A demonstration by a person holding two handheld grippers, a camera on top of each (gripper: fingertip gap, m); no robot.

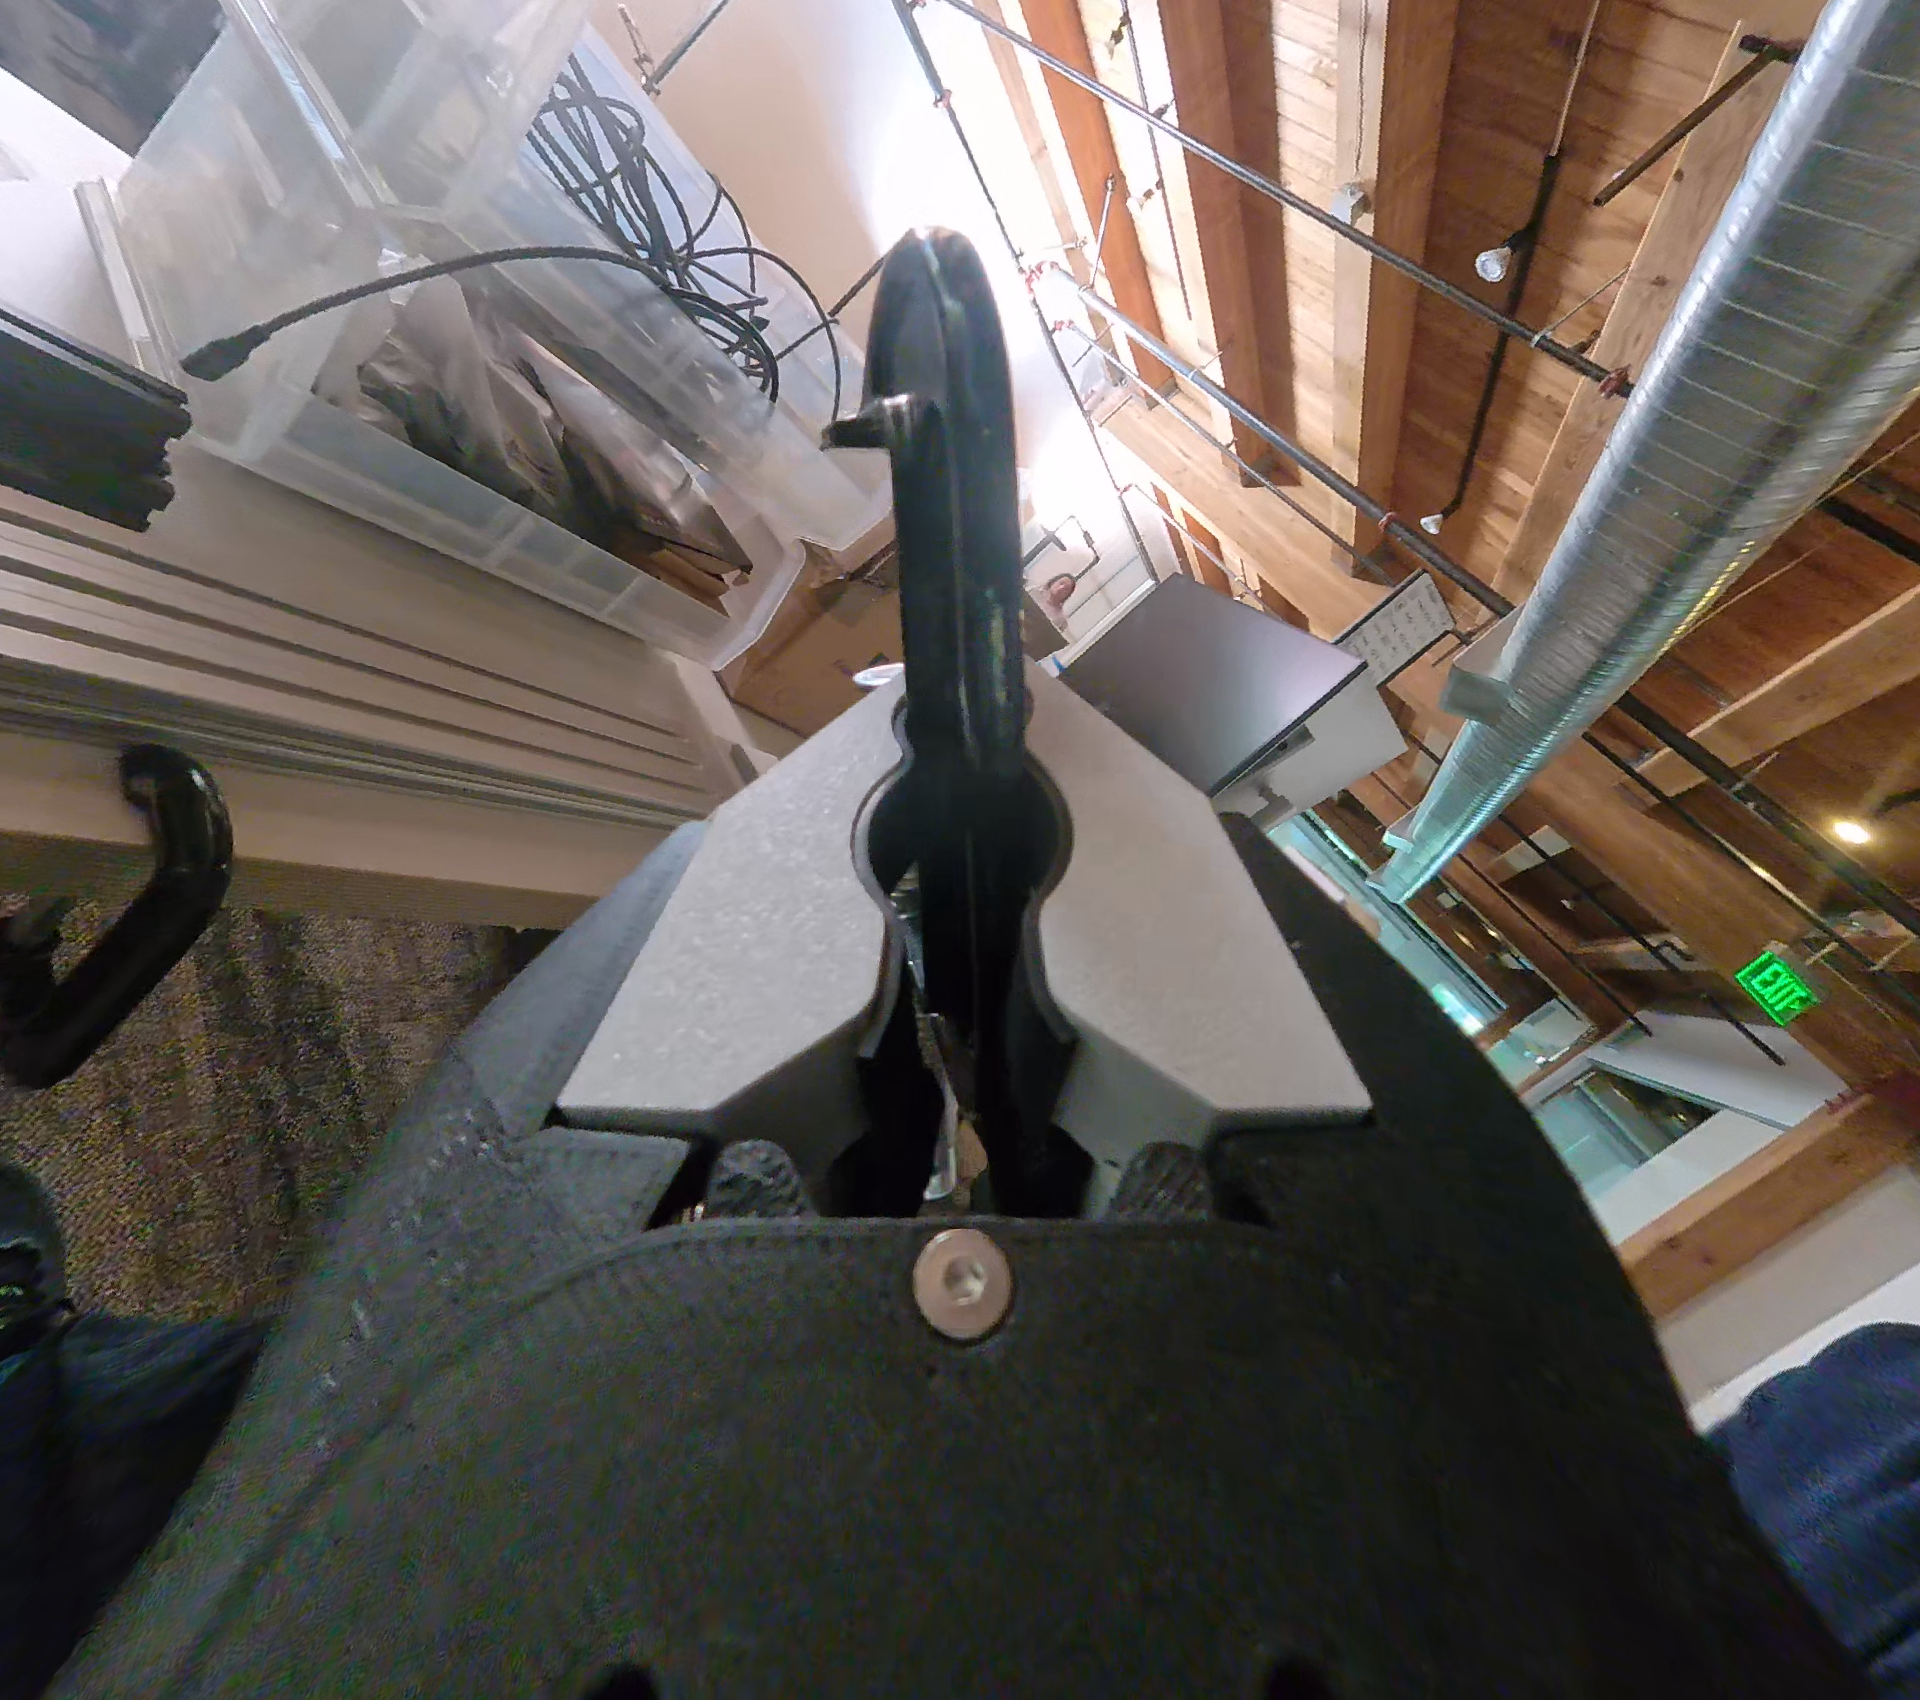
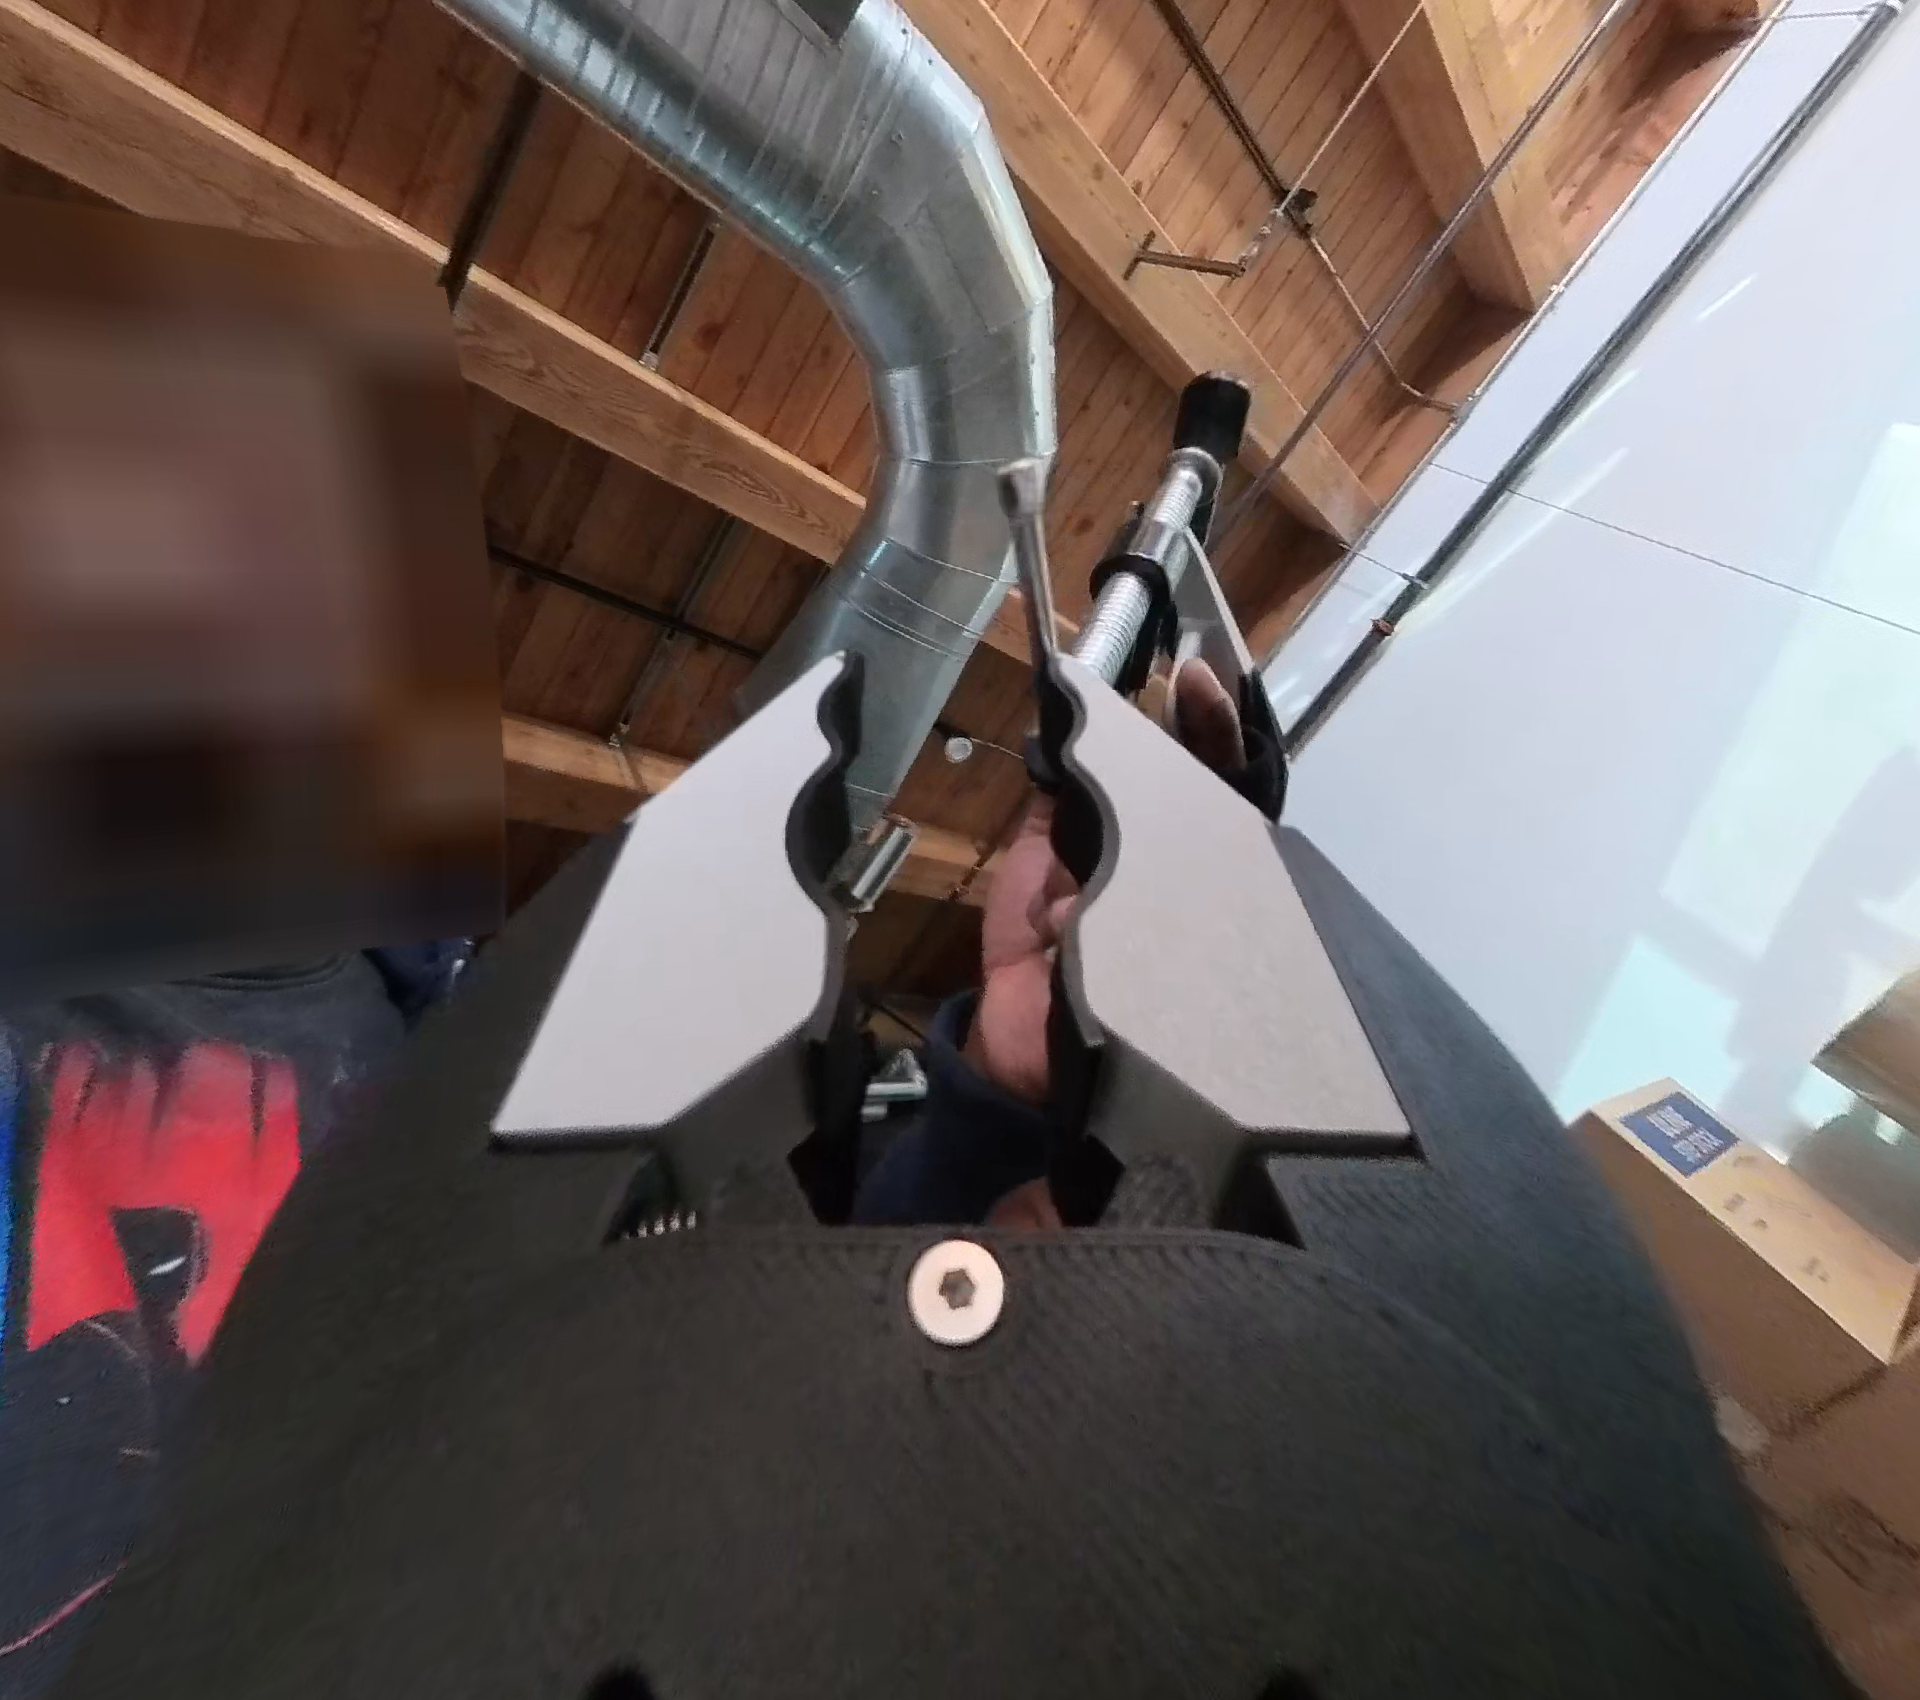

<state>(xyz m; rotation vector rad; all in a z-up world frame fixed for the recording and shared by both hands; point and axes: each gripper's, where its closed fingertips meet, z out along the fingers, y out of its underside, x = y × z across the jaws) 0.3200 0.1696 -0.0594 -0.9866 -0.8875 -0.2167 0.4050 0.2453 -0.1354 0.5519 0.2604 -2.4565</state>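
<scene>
My left gripper point(image 1: 961, 777) is shut on the black curved frame of a screw clamp point(image 1: 940, 445), which stands up between the grey fingers point(image 1: 769, 912). In the right wrist view my right gripper point(image 2: 951, 777) is open. The clamp's silver crossbar handle point(image 2: 1029, 549) runs slantwise across the gap between its fingers point(image 2: 707, 944). The clamp's threaded screw point(image 2: 1127, 601) with a black end cap point(image 2: 1210, 409) rises just beyond the right finger. A hand in a black fingerless glove point(image 2: 1023, 933) shows behind the gap.
Clear plastic bins point(image 1: 343, 216) with black cables and bags sit on stacked white boards point(image 1: 312, 663) at left. A black handle point(image 1: 156, 881) hangs over grey carpet. A person in a dark printed shirt point(image 2: 156, 1183) is at left, a cardboard box point(image 2: 1714, 1235) at right. Metal ducts point(image 2: 914, 248) run overhead.
</scene>
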